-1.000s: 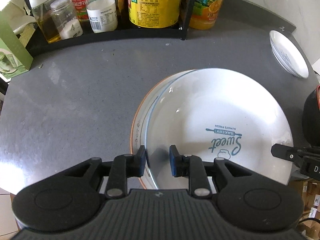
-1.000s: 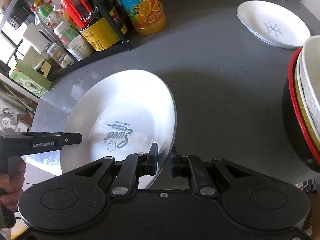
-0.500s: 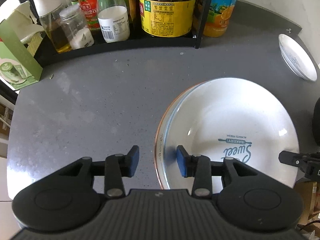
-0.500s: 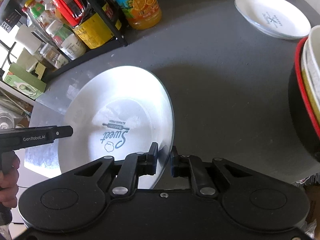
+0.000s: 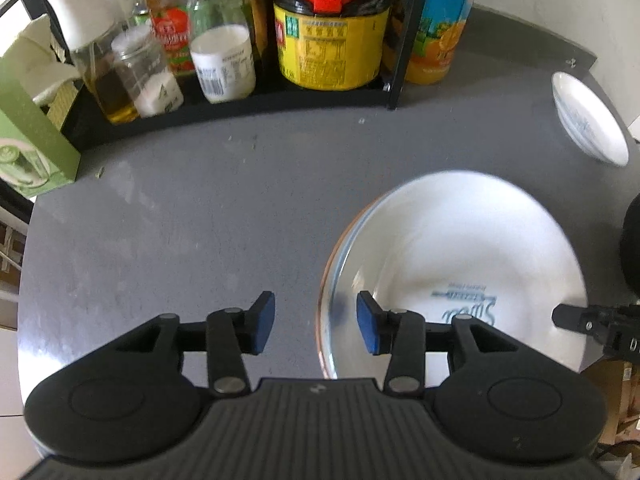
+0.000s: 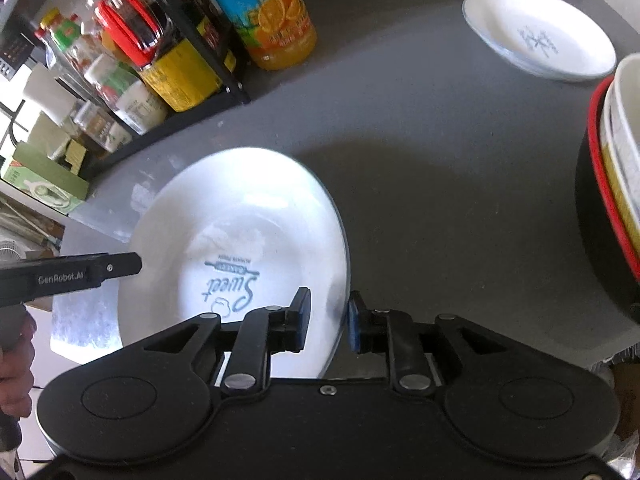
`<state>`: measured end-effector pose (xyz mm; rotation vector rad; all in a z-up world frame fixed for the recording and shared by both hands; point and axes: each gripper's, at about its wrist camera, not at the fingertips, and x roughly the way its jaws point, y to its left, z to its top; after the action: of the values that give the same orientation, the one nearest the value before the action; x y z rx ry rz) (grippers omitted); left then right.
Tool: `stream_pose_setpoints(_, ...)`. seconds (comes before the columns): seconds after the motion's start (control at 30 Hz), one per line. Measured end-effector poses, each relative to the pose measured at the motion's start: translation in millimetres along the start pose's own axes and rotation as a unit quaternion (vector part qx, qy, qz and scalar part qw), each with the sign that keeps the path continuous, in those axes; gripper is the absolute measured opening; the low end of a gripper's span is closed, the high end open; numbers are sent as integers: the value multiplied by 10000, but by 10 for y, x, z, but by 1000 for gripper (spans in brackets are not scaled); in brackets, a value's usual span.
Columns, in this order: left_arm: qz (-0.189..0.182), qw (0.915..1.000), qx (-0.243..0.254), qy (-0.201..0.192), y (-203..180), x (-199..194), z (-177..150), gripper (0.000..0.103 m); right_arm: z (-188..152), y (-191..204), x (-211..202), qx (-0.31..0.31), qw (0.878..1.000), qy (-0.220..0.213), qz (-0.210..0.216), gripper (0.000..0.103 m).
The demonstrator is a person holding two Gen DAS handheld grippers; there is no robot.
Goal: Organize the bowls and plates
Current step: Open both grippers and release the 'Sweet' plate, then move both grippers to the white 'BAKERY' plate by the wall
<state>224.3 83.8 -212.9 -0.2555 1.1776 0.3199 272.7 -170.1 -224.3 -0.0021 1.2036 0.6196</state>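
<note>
A dark grey countertop (image 5: 208,216) meets a pale wall (image 5: 560,4), glare washing what seems its near-left edge.

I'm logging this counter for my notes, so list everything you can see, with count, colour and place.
Sweet plate: one, white, front of counter, stacked on an orange-rimmed dish.
Small plate: one, white, far right.
Bowl stack: several, black, red, yellow, white, right edge.
Juice bottle: one, orange, beside rack.
Rack: one, black, back, holding bottles and jars.
Green box: one, far left.
Counter: grey.
Left tongs: open, straddling the plate rim.
Right tongs: open around the opposite rim.
Hand: one, holding left tongs.
</note>
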Motion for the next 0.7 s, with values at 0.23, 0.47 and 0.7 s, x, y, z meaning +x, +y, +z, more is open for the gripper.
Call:
stream_pose_setpoints(0.23, -112, 9999, 0, -124, -214, -106, 253, 44, 165, -60, -231, -49, 9990, -439, 51, 30)
stream_pose_setpoints(0.47, -247, 9988, 153, -396, -539, -242, 498, 51, 338, -202, -528, 95, 9957, -924, -38, 42)
stream_pose_setpoints(0.7, -415, 9967, 312, -628, -907, -313, 675, 54, 416, -427, -830, 311, 9902, -1349, -174, 56)
